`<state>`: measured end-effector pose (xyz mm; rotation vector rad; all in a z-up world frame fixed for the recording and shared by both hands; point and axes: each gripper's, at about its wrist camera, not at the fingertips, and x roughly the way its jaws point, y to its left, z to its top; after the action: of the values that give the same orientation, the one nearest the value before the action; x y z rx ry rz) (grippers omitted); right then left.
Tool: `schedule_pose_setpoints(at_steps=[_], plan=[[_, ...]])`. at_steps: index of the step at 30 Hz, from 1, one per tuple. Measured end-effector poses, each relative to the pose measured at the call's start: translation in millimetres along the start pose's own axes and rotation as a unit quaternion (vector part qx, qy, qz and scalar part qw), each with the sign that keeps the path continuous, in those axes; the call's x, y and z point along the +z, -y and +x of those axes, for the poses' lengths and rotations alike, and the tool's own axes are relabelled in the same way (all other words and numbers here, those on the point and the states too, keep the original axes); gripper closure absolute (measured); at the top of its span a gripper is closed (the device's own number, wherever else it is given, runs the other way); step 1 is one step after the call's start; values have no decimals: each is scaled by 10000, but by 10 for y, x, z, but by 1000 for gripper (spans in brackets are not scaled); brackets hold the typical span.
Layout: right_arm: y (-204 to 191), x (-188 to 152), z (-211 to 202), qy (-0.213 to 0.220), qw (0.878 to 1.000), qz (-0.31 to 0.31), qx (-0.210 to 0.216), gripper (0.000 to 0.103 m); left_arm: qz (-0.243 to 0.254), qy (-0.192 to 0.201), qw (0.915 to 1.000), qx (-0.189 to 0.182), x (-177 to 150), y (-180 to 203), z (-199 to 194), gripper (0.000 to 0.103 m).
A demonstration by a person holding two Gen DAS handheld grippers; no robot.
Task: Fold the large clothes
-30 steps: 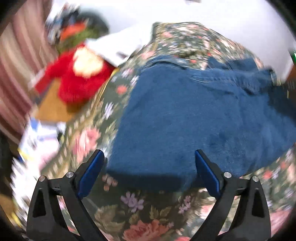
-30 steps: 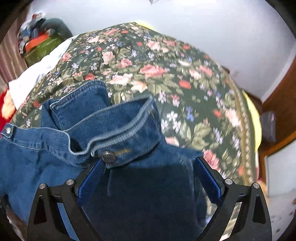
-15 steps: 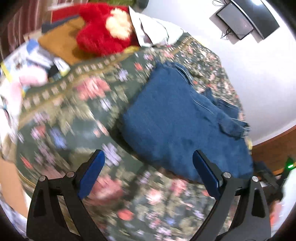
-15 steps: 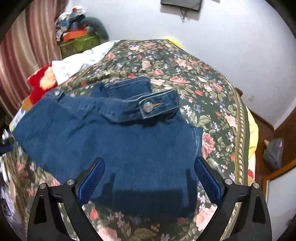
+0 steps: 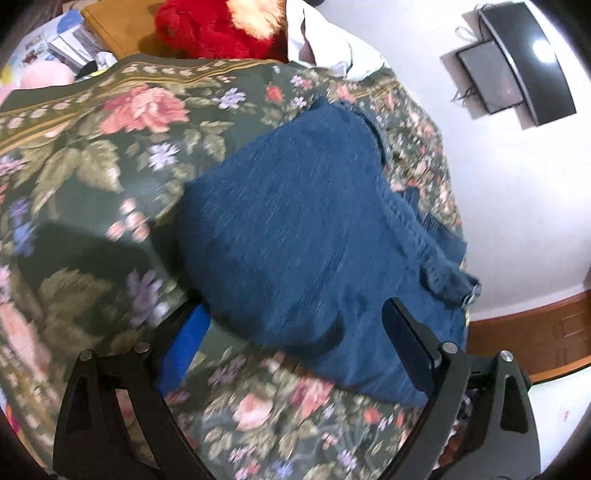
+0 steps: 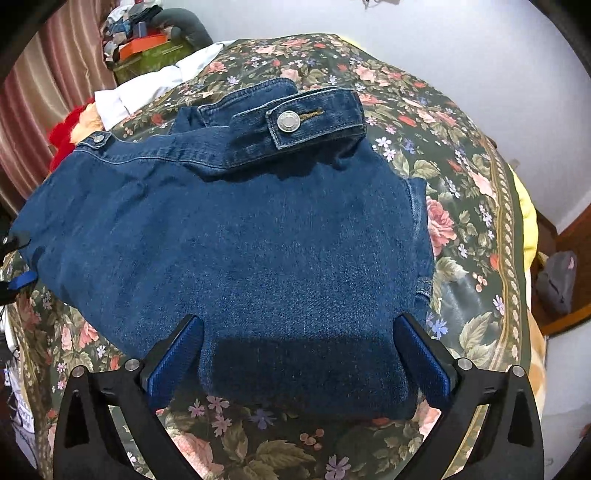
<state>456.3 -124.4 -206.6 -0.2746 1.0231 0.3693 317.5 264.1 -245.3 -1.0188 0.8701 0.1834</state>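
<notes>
Two grippers free of cloth: left gripper (image 5: pixel 295 343) agape at near corner, right gripper (image 6: pixel 297 350) widening above near hem, nothing pinched. Denim jacket (image 6: pixel 236 236) folded on floral bedspread (image 6: pixel 461 192), buttoned cuff (image 6: pixel 314 116) on top. Likely between folds; next, pinching one edge for another fold.

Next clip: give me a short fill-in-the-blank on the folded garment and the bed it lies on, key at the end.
1. The folded blue denim jacket lies on a dark green bedspread printed with ____.
2. The jacket's buttoned band shows a round ____ button.
3. Beyond the bed's far corner sits a fluffy ____ plush toy.
4. On the white wall hangs a dark ____.

Missing words: flowers; metal; red; screen
</notes>
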Motion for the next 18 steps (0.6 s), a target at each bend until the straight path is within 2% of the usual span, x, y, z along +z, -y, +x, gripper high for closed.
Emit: schedule_pose_setpoints(at_steps=[4, 6, 11, 13, 14, 15, 18], plan=[[9, -7, 20, 64, 10000, -40, 43, 0, 117, 303, 9995, -1, 113, 68, 155, 8], [19, -13, 22, 76, 9999, -17, 86, 0, 193, 414, 9988, 163, 150, 127, 240, 2], [36, -26, 30, 115, 9998, 22, 165, 0, 549, 813, 9909, 924, 159, 358, 405, 2], [37, -26, 29, 113, 9998, 30, 170, 0, 608, 1068, 9831, 1354, 112, 439, 407, 18], [38, -26, 30, 110, 9998, 32, 169, 0, 673, 1244, 9760, 1657, 87, 481, 398, 36], [36, -27, 30, 99, 9998, 41, 170, 0, 763, 1320, 9728, 1746, 78, 510, 396, 43], [30, -2, 29, 21, 9999, 58, 128, 0, 866, 1441, 9701, 1752, 77, 552, 344, 59]])
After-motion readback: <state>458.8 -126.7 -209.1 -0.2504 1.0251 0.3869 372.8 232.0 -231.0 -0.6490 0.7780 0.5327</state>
